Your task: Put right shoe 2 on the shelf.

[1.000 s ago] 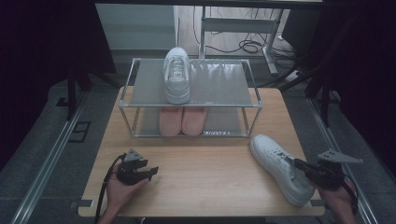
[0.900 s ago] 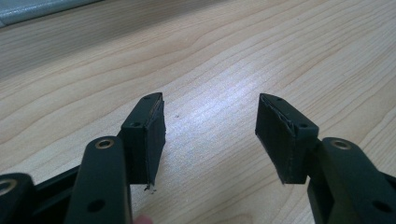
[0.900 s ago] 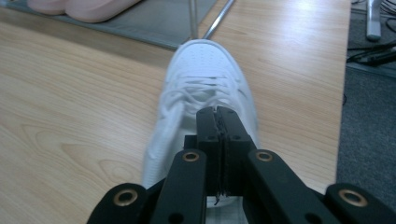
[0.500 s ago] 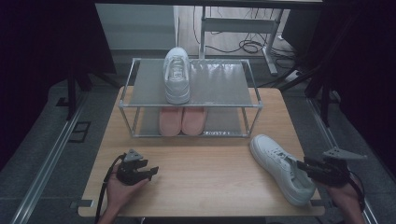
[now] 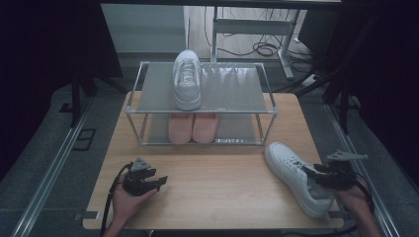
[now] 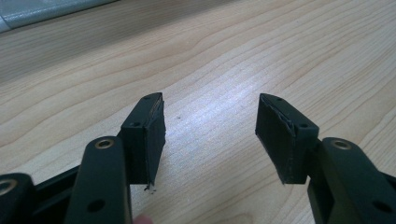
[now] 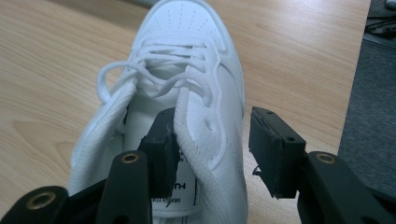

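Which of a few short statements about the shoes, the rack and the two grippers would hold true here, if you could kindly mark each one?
1. A white shoe stands on the rack's top shelf. True.
2. The pink shoes sit on the top shelf. False: they are on the lower shelf, under the white one.
3. The second white shoe lies on the table, to the right, in front of the rack. True.
4. The right gripper is clamped shut on that shoe. False: its jaws have just been opening; one is inside the shoe's opening, the other outside its wall, apart from it.
5. The left gripper holds a shoe. False: its jaws are open over bare table.
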Demonstrator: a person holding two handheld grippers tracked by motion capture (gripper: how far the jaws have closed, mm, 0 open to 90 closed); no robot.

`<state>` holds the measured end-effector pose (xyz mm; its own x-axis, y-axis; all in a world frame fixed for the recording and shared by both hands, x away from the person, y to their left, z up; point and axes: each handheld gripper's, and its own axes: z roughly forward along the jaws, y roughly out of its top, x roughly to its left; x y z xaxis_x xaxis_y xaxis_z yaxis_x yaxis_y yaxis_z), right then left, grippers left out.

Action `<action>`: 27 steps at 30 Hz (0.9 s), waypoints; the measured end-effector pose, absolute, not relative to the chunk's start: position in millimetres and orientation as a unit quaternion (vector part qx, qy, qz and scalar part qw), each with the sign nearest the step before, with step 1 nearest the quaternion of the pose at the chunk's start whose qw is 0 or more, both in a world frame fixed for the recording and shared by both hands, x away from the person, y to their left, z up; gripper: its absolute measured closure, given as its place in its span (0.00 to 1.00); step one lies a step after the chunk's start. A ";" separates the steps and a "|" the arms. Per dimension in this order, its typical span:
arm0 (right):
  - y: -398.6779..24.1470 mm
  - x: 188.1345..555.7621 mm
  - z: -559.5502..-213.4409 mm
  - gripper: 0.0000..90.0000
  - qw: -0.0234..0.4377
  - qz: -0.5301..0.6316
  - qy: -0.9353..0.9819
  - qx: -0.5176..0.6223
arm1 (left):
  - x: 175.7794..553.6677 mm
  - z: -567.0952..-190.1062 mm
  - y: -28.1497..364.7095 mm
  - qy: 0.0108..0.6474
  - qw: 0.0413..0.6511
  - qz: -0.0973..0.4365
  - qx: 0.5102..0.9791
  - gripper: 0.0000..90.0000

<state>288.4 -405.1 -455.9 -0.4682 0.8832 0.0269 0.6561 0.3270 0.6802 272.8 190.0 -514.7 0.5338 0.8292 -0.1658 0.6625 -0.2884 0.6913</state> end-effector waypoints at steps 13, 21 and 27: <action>-404.8 297.3 -468.1 0.77 0.176 0.278 0.804 0.496 | 272.8 -514.7 190.2 0.468 0.368 0.114 0.795 0.48; -400.5 296.9 -466.0 0.90 0.190 0.261 0.811 0.487 | 272.7 -514.2 190.8 0.469 0.368 0.115 0.795 0.48; -403.5 293.8 -466.3 0.91 0.186 0.298 0.795 0.494 | 273.1 -514.5 191.1 0.470 0.368 0.115 0.794 0.48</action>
